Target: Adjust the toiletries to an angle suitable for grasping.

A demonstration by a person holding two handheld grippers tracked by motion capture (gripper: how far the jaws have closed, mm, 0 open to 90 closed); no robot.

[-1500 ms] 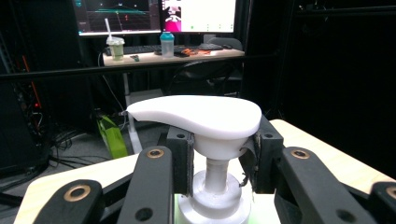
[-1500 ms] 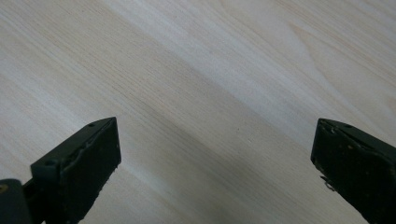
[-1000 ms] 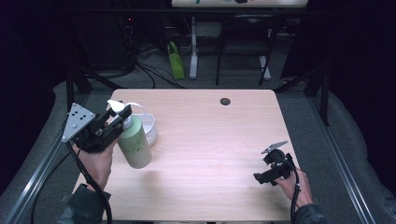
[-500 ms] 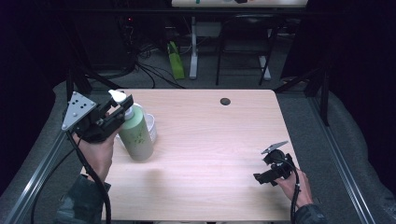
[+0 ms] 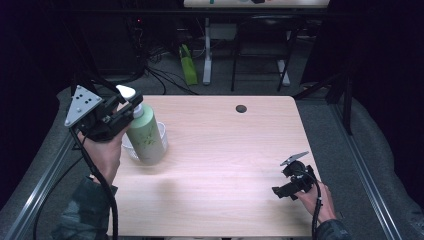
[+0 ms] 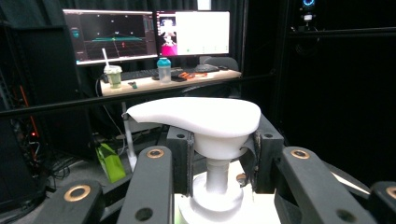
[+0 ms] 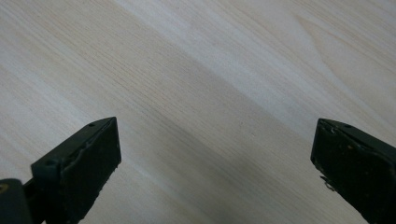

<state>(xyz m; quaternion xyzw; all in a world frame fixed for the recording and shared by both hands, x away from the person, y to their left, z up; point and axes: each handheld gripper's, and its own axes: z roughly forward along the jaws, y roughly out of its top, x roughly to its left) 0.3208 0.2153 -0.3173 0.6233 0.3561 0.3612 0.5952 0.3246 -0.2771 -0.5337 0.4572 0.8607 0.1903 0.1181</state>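
- left gripper [image 5: 131,107] clamped on white pump neck of green bottle [image 5: 146,136]; bottle tilted, at table's [image 5: 225,150] left, against clear cup [image 5: 162,141]
- right gripper [image 5: 292,177] spread wide; low over bare wood, near right

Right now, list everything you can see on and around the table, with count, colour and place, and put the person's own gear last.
pump bottle: one, pale green with white pump head, left side of table, tilted, gripped at the pump neck
clear cup: one, transparent, just behind the bottle
table: one, light wood, with a dark round hole near the far edge
monitors: two, lit, on a desk in the background
drink containers: two, on that desk
left gripper: black, closed around the pump neck
right gripper: black, jaws wide apart over bare wood, near right corner
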